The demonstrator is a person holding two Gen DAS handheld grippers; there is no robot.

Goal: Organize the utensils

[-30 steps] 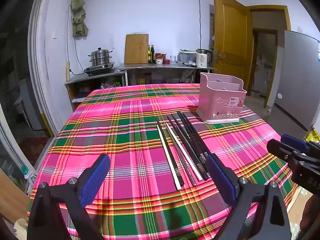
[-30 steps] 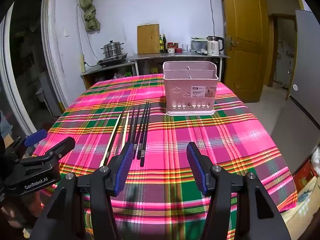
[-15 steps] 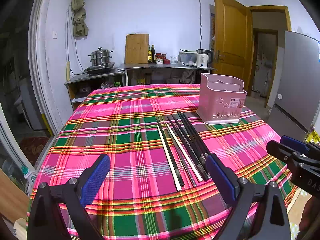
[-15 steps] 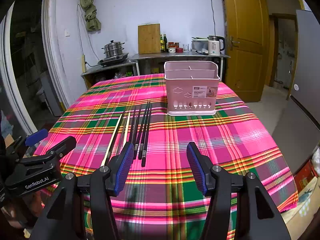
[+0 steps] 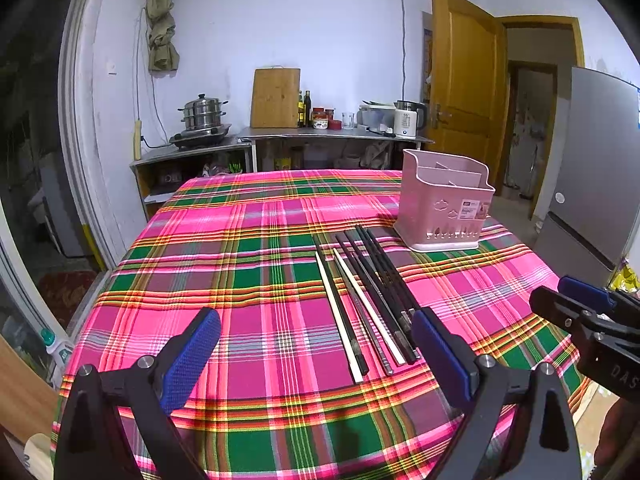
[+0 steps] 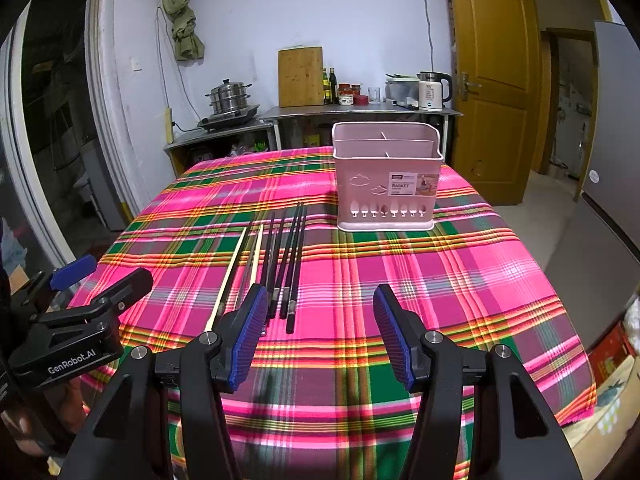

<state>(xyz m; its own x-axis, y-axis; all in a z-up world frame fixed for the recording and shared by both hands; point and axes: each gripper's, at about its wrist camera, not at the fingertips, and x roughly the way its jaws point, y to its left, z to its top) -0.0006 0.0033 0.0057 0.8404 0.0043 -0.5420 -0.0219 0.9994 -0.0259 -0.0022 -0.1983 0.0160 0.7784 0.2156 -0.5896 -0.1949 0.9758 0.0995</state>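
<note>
L gripper (image 5: 316, 344) fingers spread wide, nothing btwn them; R gripper (image 6: 320, 320) likewise released, empty. Chopsticks (image 5: 368, 296) lie flat on plaid tablecloth (image 5: 240, 280), near ends just ahead of L gripper's right fingertip and beside R gripper's left fingertip. Pink utensil basket (image 6: 387, 184) stands upright past the chopsticks' far ends, straight ahead of R fingers

Pale lilac plaster wall (image 5: 320, 32), orange-brown wooden door (image 6: 496, 80), steel shelving unit (image 5: 280, 148) carrying a wooden chopping board (image 6: 301, 77).
</note>
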